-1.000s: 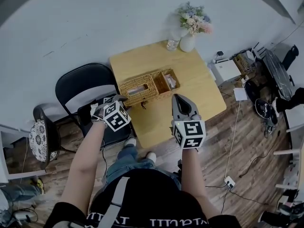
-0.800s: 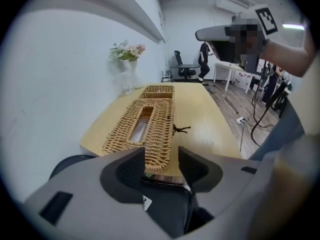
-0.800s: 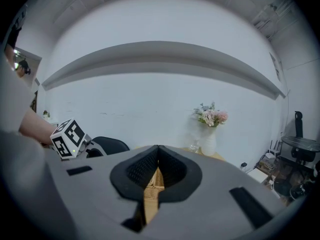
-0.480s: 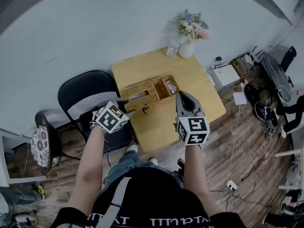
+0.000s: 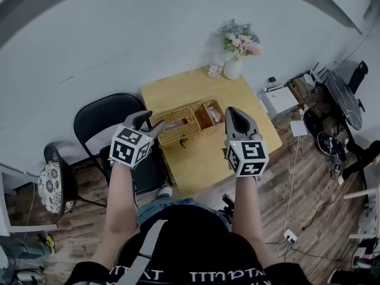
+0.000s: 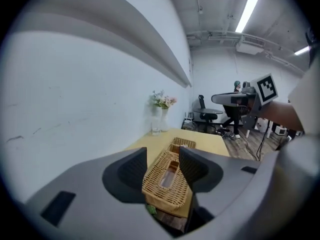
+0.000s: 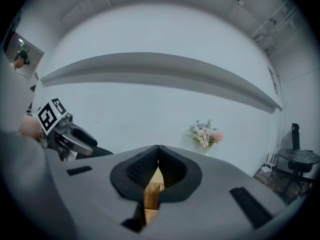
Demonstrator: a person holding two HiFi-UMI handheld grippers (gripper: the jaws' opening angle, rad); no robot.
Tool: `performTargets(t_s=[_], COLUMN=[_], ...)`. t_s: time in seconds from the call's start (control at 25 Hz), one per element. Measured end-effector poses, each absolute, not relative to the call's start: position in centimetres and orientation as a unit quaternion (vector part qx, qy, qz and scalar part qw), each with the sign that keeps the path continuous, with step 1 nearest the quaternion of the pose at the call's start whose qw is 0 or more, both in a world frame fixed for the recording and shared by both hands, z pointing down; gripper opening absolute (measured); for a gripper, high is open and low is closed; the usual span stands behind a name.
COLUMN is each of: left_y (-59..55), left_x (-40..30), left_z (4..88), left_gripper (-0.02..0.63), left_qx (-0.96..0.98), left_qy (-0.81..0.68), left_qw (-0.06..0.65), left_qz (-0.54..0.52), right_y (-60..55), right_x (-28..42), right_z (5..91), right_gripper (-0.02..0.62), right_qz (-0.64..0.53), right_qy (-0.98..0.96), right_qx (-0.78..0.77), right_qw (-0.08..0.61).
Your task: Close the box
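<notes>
Left gripper (image 5: 152, 122): raised off the table's near-left edge, jaws spread, having just been opening, nothing between them. Wicker box (image 5: 176, 125): on the wooden table (image 5: 205, 159), its slotted lid lying flat, apparently shut; the small compartment (image 5: 209, 113) touching its right end has no cover. Right gripper (image 5: 234, 111): jaws pressed together, empty, clear of the box. Closing looks done, with little left.

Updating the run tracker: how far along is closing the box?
Done, it seems: the slotted lid lies flat on the wicker box; the small side compartment has no cover. In hand: nothing. The left gripper, whose jaws have just been opening, is empty, and the right gripper is shut on nothing; both hover above the table. Left: apparently nothing.
</notes>
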State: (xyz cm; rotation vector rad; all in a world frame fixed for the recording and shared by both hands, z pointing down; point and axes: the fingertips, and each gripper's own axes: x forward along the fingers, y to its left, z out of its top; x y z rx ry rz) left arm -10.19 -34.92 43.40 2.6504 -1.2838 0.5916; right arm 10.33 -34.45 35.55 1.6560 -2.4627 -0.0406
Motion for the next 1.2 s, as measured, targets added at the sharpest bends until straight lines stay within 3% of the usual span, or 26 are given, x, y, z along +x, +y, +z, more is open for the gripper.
performTargets(t_s=[0.44,0.68,1.2], left_y=[-37.0,-37.8,-36.7], left_x=[-12.1,-13.9,-14.5], left_z=[35.1,29.0,21.0], left_gripper=[0.167,0.014,0.012], left_qx=[0.862,0.832,0.806], left_qy=[-0.495,-0.548,-0.566], left_qw=[-0.026,-0.074,-0.171], left_qz=[0.104,0.029,-0.027], right_y=[-35.3,-35.7,-35.7], right_x=[8.4,7.7,7.3], right_z=[32.1,29.8,25.0], right_gripper=[0.015,0.015,0.015], right_qz=[-0.063,-0.092,-0.138], right_qy=[-0.840,-0.844,-0.841], right_qx=[0.533,0.523,0.522], right_qw=[0.083,0.080,0.034])
